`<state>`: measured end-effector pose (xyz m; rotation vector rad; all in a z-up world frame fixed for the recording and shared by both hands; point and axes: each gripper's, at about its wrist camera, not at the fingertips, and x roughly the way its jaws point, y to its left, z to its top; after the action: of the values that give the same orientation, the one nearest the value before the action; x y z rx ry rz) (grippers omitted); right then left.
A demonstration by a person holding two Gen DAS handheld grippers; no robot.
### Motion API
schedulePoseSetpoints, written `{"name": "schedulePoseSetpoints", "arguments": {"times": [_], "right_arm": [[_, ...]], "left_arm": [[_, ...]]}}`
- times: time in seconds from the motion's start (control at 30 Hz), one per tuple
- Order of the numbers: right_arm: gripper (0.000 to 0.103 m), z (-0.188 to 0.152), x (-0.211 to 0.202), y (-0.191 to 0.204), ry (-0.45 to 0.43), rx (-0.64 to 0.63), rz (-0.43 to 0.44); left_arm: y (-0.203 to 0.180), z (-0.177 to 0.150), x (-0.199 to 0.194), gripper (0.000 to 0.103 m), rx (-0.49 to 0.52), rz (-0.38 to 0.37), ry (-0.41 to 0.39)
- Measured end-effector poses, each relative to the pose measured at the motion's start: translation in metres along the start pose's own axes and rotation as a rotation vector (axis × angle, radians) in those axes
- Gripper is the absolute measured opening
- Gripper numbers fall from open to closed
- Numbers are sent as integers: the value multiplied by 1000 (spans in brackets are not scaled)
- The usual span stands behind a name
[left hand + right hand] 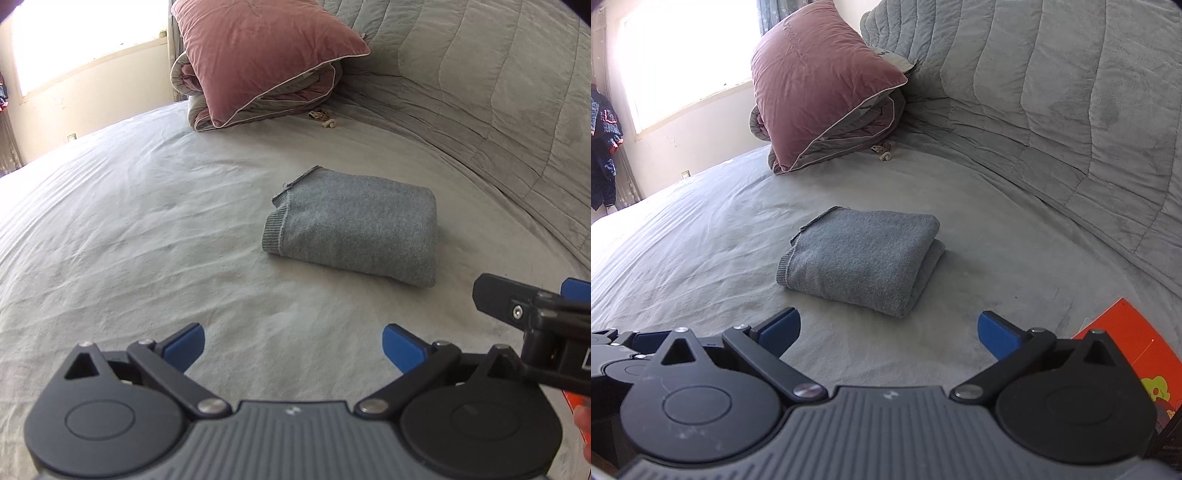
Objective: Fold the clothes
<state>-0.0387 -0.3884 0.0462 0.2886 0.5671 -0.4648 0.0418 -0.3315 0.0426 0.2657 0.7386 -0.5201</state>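
Observation:
A grey knit garment (354,227) (862,258) lies folded into a compact rectangle on the pale grey bed sheet (147,229) (701,229), its ribbed hem on the left. My left gripper (293,347) hovers over the sheet short of the garment, blue pads wide apart, nothing between them. My right gripper (888,332) stands open the same way, just in front of the folded garment and apart from it. In the left wrist view the right gripper (532,306) enters from the right edge.
A folded pink and grey duvet (258,62) (820,88) is propped at the head of the bed against the quilted grey headboard (498,92) (1071,110). A small beige item (325,118) (884,151) lies beside it. An orange book (1137,350) lies at the right. A bright window (683,55) is at the far left.

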Motion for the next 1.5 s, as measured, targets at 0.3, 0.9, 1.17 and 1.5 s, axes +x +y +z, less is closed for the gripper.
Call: {"name": "schedulePoseSetpoints", "arguments": {"times": [0.3, 0.9, 1.17, 1.5], "right_arm": [[103, 1, 11, -1, 23, -18, -64], [103, 2, 15, 4, 32, -29, -75], [103, 2, 12, 6, 40, -35, -71], [103, 2, 12, 6, 42, -35, -66]], "left_arm": [[-10, 1, 17, 102, -2, 2, 7], [4, -5, 15, 102, 7, 37, 18], [2, -6, 17, 102, 15, 33, 23], [-2, -8, 15, 102, 26, 29, 25]]}}
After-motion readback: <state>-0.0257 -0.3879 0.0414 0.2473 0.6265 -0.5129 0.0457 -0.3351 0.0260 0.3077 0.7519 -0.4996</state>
